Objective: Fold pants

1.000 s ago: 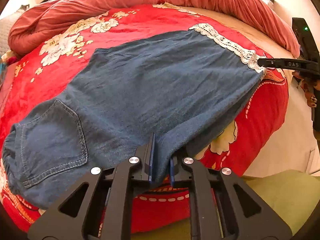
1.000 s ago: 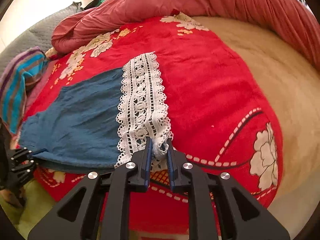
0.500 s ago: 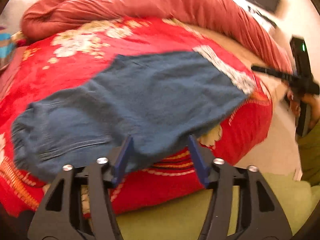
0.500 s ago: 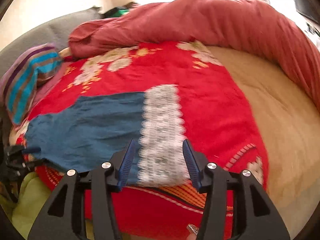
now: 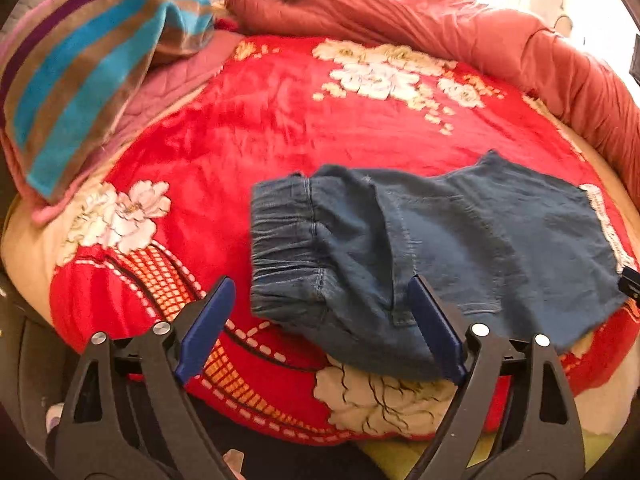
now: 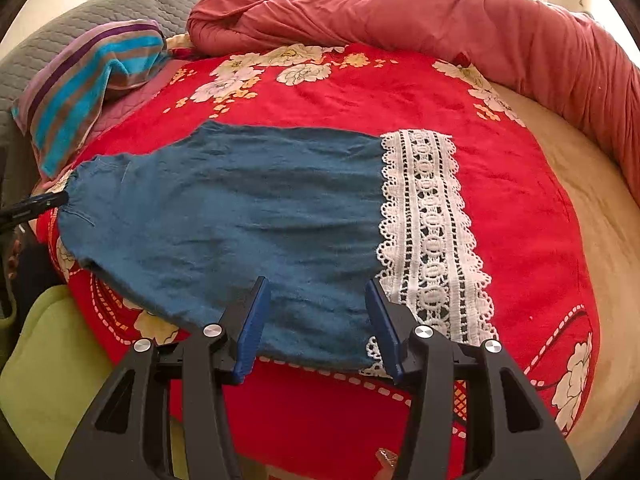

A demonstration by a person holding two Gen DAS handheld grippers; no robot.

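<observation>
Blue denim pants [image 6: 240,220] with a white lace hem [image 6: 428,232] lie flat on the red flowered blanket [image 6: 360,88], near the bed's front edge. In the left wrist view the elastic waistband [image 5: 280,240] is on the left and the lace hem [image 5: 600,220] at the far right. My left gripper [image 5: 320,300] hovers over the waistband corner; its jaws are opening and nothing is pinched. My right gripper [image 6: 316,300] stands open over the near edge of the leg, just left of the lace, and is not gripping the cloth. The left gripper's tip [image 6: 36,204] shows beside the waistband.
A striped blanket [image 5: 80,80] is piled at the back left, also seen as the striped blanket [image 6: 88,80]. A rolled pink-red duvet [image 6: 440,12] runs along the back and right. Beige sheet [image 6: 580,200] shows at right, and green cloth [image 6: 48,360] lies below the bed's edge.
Both grippers let go of the pants' near edge and opened. The left one swung left to the waistband end. The right one shifted left from the lace hem onto the denim.
</observation>
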